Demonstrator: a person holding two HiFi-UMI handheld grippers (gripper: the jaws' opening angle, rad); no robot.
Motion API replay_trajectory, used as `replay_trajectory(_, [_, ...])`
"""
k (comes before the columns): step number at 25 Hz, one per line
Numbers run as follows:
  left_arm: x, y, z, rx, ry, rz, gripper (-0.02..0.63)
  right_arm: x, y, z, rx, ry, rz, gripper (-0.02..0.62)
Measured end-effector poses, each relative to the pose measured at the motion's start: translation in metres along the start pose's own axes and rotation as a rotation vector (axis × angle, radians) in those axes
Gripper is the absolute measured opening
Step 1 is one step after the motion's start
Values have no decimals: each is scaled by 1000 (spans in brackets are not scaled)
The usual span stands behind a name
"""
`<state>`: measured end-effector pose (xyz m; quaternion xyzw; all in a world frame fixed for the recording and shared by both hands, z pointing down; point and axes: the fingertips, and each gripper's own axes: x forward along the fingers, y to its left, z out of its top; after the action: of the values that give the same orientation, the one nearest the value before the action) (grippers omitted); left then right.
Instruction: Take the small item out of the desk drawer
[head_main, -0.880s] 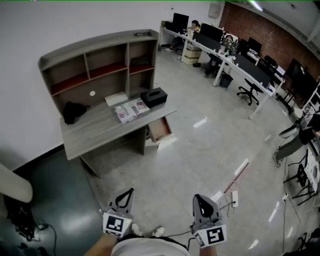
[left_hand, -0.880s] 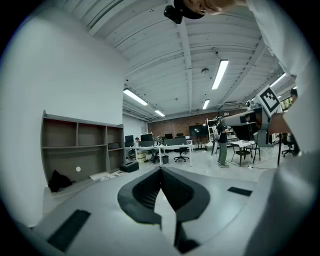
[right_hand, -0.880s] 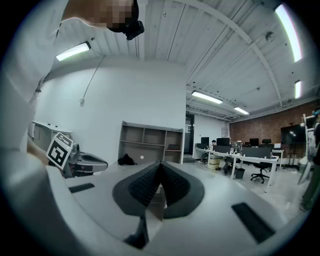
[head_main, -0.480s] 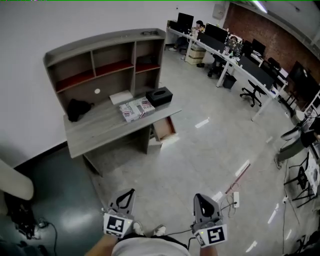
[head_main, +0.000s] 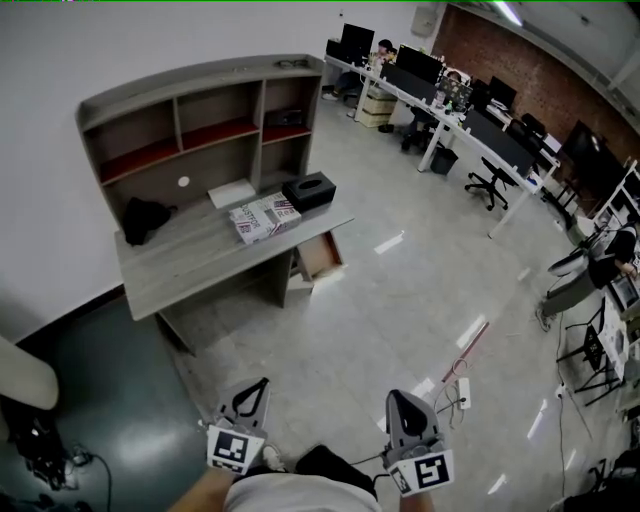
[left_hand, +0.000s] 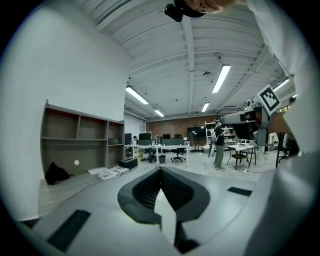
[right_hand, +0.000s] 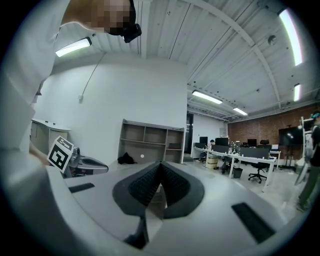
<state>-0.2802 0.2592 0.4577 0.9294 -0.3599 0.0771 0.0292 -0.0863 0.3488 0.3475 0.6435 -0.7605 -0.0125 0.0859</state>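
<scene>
The grey desk (head_main: 190, 262) with its shelf unit stands by the white wall, several steps ahead of me. Its drawer (head_main: 320, 256) on the right side hangs open, showing a reddish-brown inside. What lies in it is too small to make out. My left gripper (head_main: 258, 385) and right gripper (head_main: 396, 398) are held low and close to my body, far from the desk. Both are shut on nothing. In the left gripper view the left gripper (left_hand: 160, 170) has its tips together. The right gripper (right_hand: 160, 165) looks the same, pointing toward the desk (right_hand: 150, 145).
On the desk lie a black tissue box (head_main: 307, 192), a printed box (head_main: 263, 217), white paper (head_main: 232, 192) and a black bundle (head_main: 145, 218). Office tables with monitors and chairs (head_main: 470, 120) fill the back right. A power strip (head_main: 462, 392) and a red rod (head_main: 470, 350) lie on the floor.
The head view has swung slightly, so the desk sits a little further left. A dark shoe now shows between the grippers at the bottom. Both grippers keep their places.
</scene>
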Motion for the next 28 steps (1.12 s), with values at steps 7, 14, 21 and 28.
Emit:
replay_trajectory(7, [34, 3, -7, 1, 0, -14, 18, 19, -32, -18, 0, 20, -41, 20])
replay_trajectory(14, [112, 10, -5, 14, 31, 20, 18, 82, -101, -37, 38, 4, -8, 20])
replay_trajectory(21, [251, 4, 35, 31, 32, 56, 18, 168, -222, -34, 40, -24, 60, 20])
replay_trajectory(28, [349, 5, 66, 11, 33, 147, 18, 226, -318, -46, 57, 4, 135, 20])
